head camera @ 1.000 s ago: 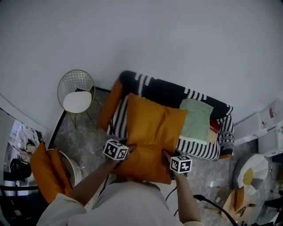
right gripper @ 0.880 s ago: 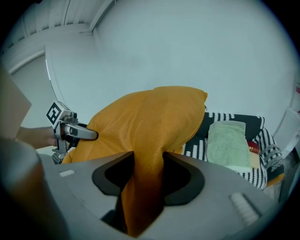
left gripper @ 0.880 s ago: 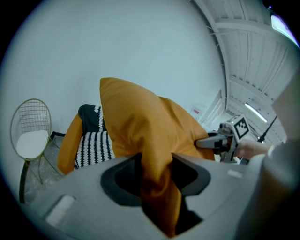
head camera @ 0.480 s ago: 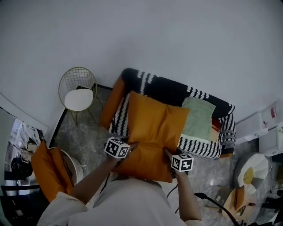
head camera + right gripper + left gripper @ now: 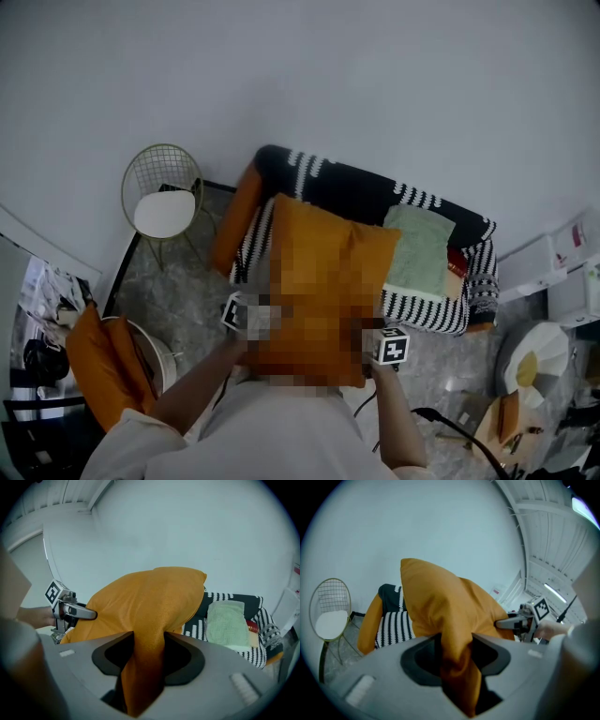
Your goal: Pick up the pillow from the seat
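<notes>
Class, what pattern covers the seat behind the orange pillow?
The seat has black-and-white stripes; the head view shows it best.

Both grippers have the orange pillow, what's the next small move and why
Probably raise both grippers together, evenly. The left gripper and right gripper are each shut on a fold of the orange pillow, whose far end is over the striped sofa beside the green cushion; a level lift should clear the seat.

Pillow right in front of me, its near left corner in my left gripper, near right corner in my right gripper, sofa behind it, cushion on the sofa's right half, chair left of the sofa
</notes>
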The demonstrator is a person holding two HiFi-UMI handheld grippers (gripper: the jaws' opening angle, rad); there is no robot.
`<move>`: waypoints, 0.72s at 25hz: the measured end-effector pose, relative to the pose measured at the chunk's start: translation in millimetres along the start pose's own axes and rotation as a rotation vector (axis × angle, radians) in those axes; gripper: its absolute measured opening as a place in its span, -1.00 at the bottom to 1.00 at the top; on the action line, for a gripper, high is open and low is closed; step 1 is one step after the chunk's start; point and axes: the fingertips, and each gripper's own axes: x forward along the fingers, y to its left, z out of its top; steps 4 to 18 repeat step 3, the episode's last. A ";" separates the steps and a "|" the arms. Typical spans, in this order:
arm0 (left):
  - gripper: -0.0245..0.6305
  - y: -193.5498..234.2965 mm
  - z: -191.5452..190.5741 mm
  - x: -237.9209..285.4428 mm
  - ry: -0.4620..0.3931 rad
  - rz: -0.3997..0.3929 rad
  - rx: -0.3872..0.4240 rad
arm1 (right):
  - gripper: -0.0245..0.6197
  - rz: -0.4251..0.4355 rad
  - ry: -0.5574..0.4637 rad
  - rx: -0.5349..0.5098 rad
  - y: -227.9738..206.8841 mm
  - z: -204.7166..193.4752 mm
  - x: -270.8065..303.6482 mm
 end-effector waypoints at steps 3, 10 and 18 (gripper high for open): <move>-0.39 -1.1 0.1 2.0 0.001 -0.004 0.001 | -0.31 -0.005 -0.001 0.001 -1.9 -0.6 -1.2; -0.39 -1.1 0.1 2.0 0.001 -0.004 0.001 | -0.31 -0.005 -0.001 0.001 -1.9 -0.6 -1.2; -0.39 -1.1 0.1 2.0 0.001 -0.004 0.001 | -0.31 -0.005 -0.001 0.001 -1.9 -0.6 -1.2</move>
